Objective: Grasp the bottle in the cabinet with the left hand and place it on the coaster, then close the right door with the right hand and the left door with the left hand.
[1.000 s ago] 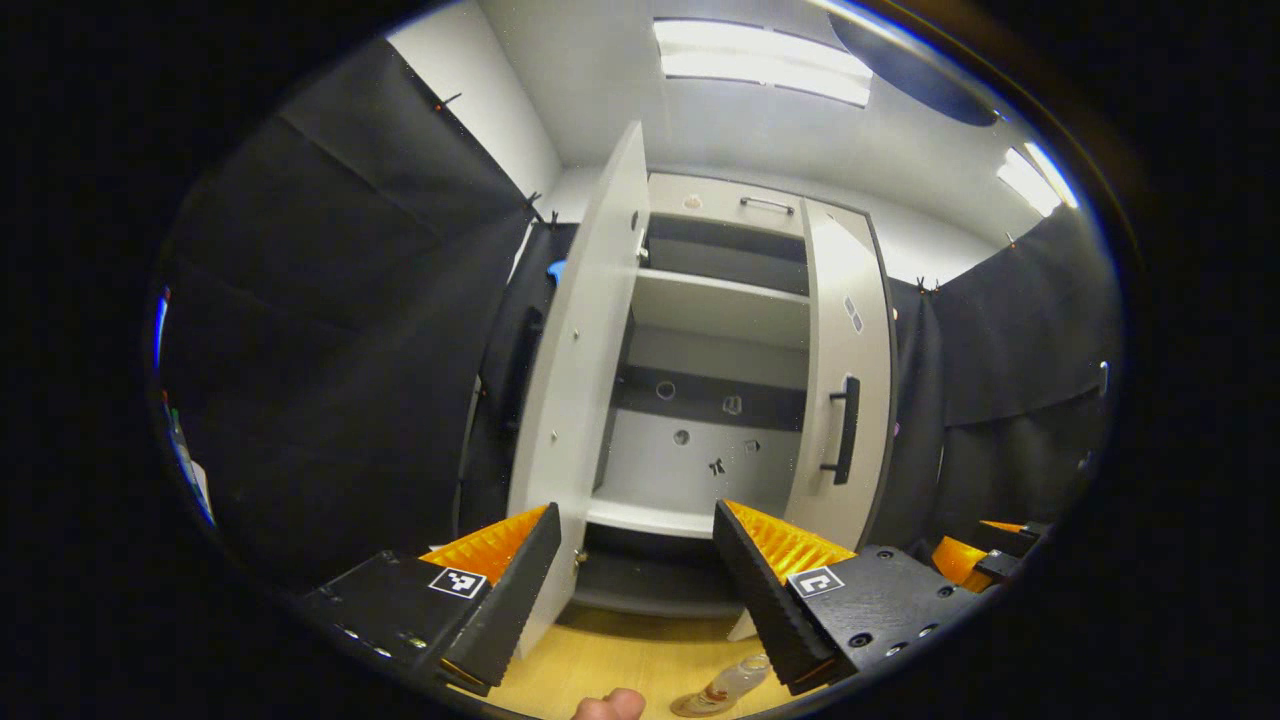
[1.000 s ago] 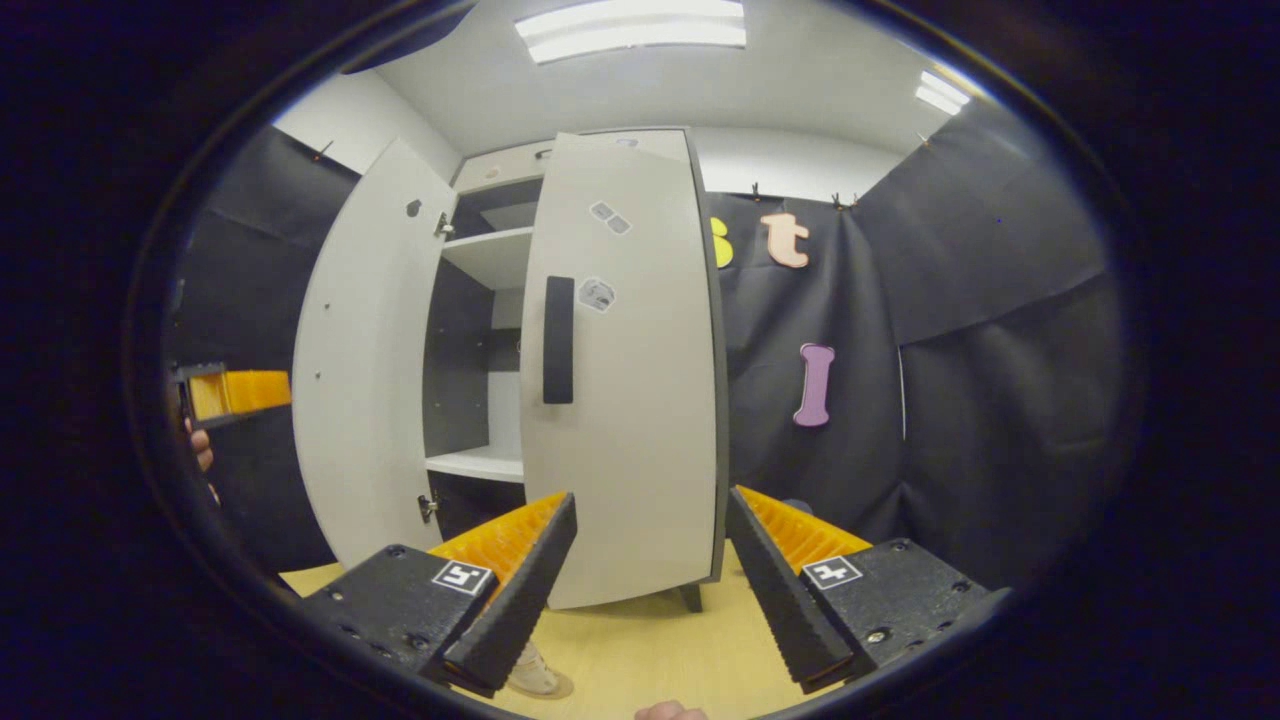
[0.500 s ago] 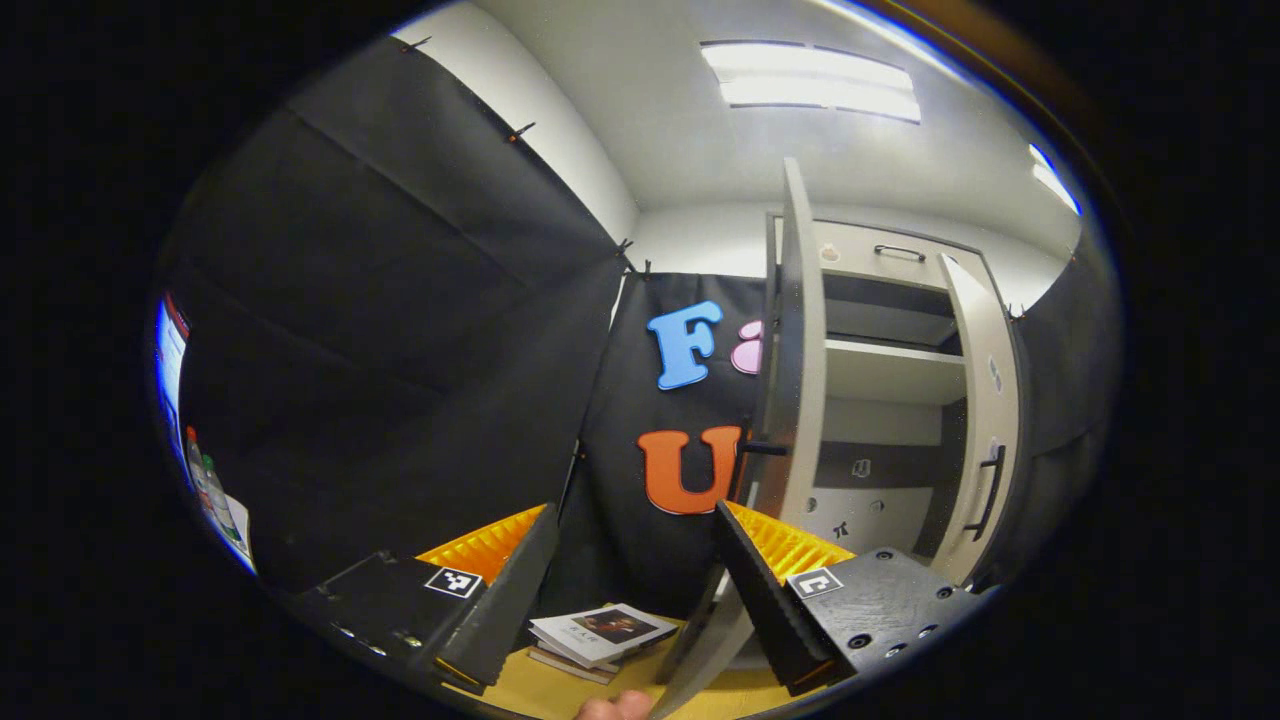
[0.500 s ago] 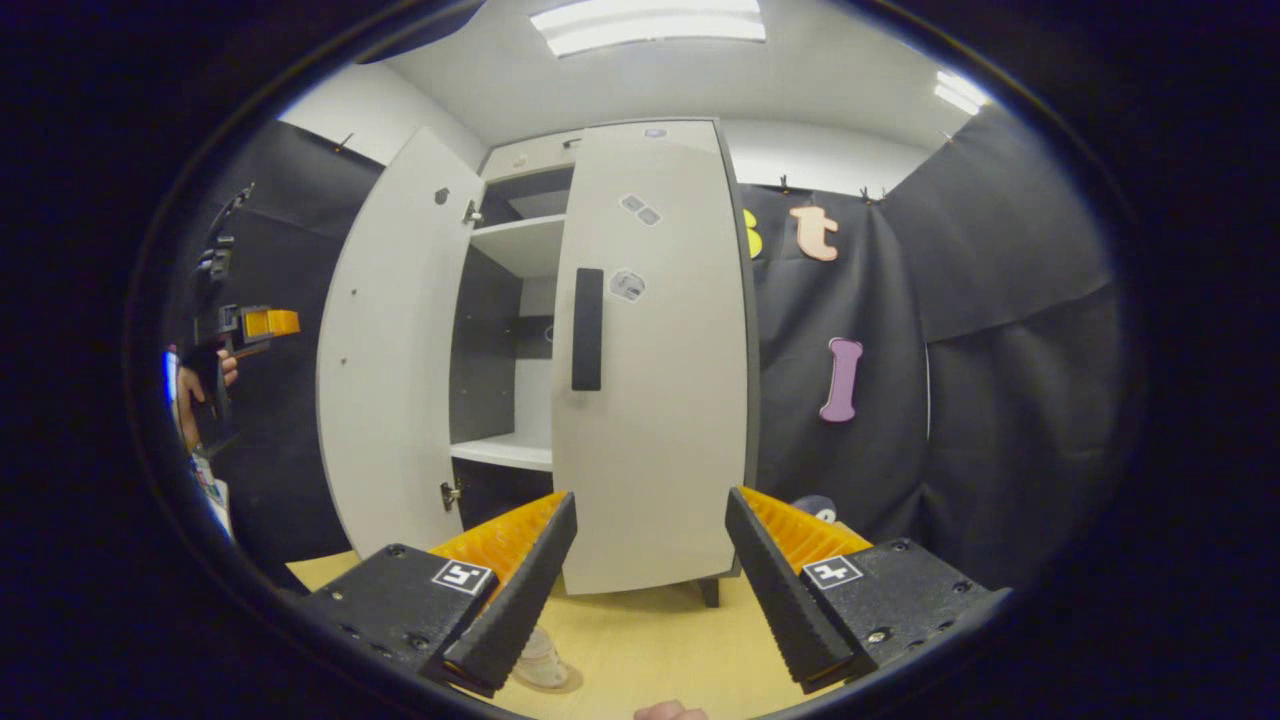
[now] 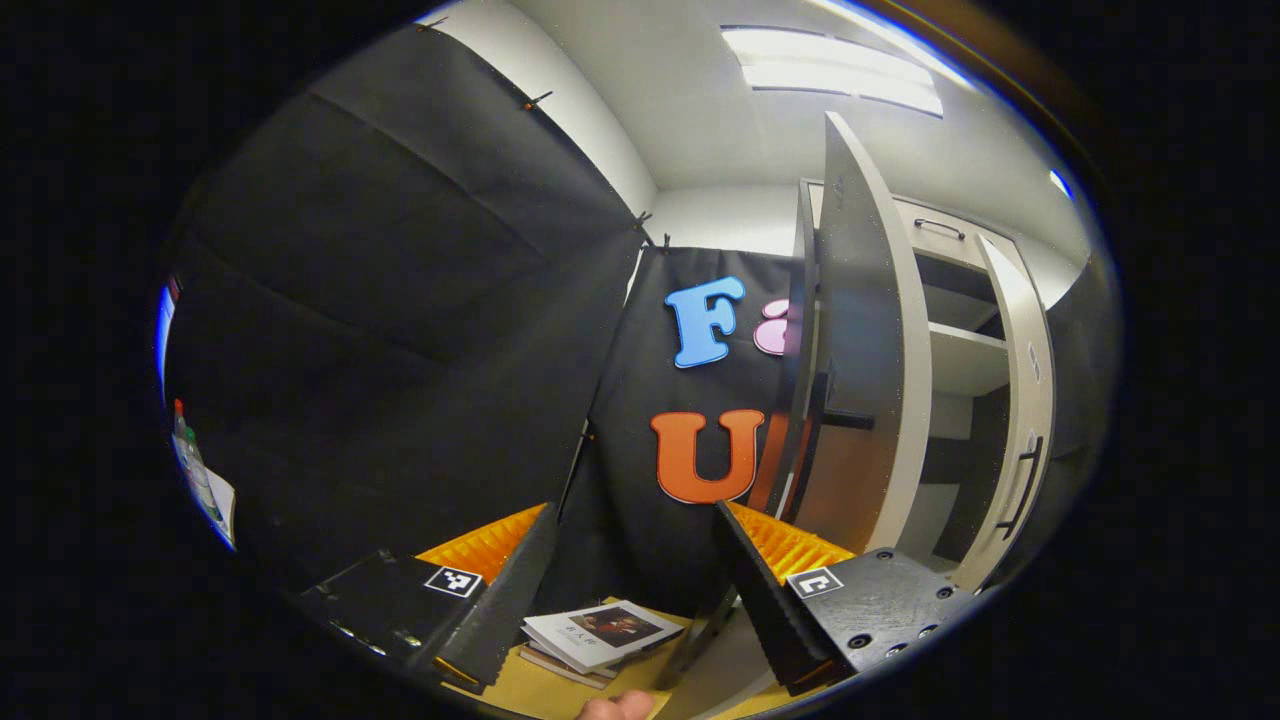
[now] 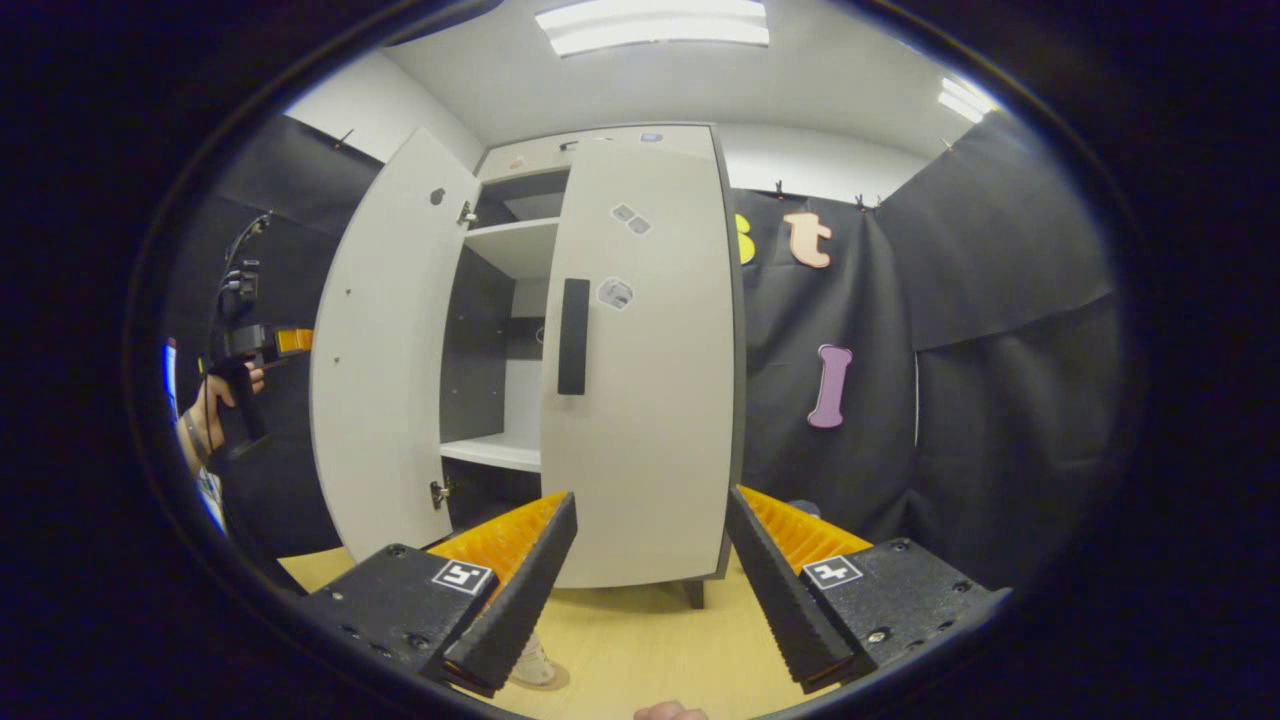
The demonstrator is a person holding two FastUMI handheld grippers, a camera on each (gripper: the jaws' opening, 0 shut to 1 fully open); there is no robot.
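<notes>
- Grey outer face of left door (image 5: pixel 850 400) just beyond wide-open, empty left gripper (image 5: pixel 630 590); risk: pushing near the hinge edge, slipping off. Books (image 5: pixel 600 635) below on table (image 5: pixel 540 690).
- Right gripper (image 6: pixel 650 590) spread, empty, facing closed right door (image 6: pixel 650 400); bottle (image 6: pixel 530 665) on coaster (image 6: pixel 555 680), near the swinging door's path.

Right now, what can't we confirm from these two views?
- Bottle, right gripper view: mostly behind the right gripper's left finger, so whether it sits square on the coaster is unclear.
- Right door, right gripper view: whether it is fully shut; it hides its own closing edge.
- Cabinet interior, left gripper view: largely hidden by the left door, seen edge-on.
- Left gripper, right gripper view: too small to read the jaws.
</notes>
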